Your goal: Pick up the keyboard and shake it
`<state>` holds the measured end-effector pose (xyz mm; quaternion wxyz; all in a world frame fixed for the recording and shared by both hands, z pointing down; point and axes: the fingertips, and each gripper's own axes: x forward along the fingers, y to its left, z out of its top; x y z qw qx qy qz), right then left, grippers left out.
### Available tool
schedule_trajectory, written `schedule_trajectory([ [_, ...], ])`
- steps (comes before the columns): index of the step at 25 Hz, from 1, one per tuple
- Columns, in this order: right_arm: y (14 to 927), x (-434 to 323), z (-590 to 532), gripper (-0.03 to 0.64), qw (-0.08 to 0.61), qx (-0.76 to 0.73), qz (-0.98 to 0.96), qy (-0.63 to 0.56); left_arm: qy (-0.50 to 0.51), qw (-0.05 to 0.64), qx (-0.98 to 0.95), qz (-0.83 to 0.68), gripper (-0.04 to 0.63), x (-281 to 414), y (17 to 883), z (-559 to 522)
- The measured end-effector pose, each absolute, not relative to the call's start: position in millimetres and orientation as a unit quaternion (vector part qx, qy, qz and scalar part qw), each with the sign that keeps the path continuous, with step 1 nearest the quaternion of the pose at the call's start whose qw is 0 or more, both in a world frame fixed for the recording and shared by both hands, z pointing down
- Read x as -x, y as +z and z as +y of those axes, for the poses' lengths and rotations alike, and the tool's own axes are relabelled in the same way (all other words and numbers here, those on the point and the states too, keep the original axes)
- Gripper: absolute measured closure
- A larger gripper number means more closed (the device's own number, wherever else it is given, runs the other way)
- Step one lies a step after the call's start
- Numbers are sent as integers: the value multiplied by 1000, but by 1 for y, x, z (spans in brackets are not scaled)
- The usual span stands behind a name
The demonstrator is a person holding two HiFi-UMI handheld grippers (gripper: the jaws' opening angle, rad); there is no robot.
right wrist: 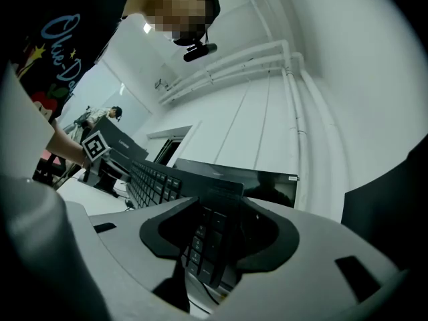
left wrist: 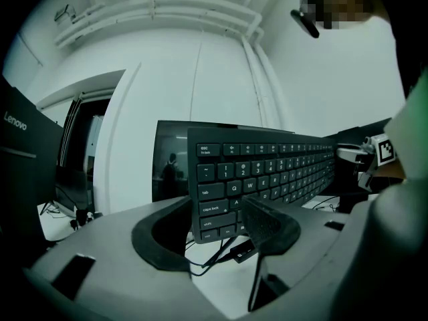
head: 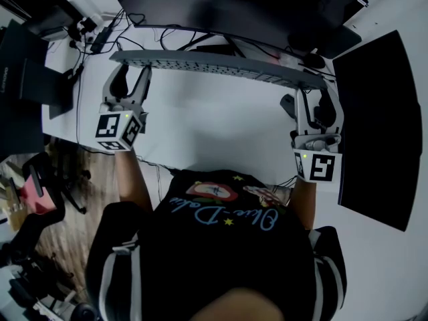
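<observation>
We hold the keyboard (head: 214,64) up in the air over the white desk (head: 214,132), in front of the dark monitor (head: 221,5). Our left gripper (head: 128,72) pinches its left end. Our right gripper (head: 313,95) pinches its right end. Both sets of jaws press tight on it. The keys face us.

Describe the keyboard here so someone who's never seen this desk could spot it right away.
Find the white desk with the dark monitor at its back. In front of it, a long, thin black keyboard is clamped at its ends by the left gripper and right gripper. Unlike the plain black panel beside it, it has rows of keys.
</observation>
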<state>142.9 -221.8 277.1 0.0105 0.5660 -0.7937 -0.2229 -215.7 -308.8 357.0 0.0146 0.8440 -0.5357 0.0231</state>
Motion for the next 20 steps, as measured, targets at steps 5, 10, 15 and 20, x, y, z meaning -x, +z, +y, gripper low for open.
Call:
schedule_trajectory([
  [5, 273, -144, -219, 437, 2, -570, -790, -226, 13, -20, -840, -542, 379, 216, 343, -309],
  [10, 272, -148, -218, 440, -4, -573, -788, -225, 0, -51, -834, -550, 379, 215, 327, -307],
  [15, 272, -150, -217, 442, -7, -576, -786, -225, 1, -75, -829, -555, 379, 215, 319, -306],
  [20, 275, -152, -217, 443, -8, -579, -785, -221, 1, -87, -828, -555, 379, 214, 317, -304],
])
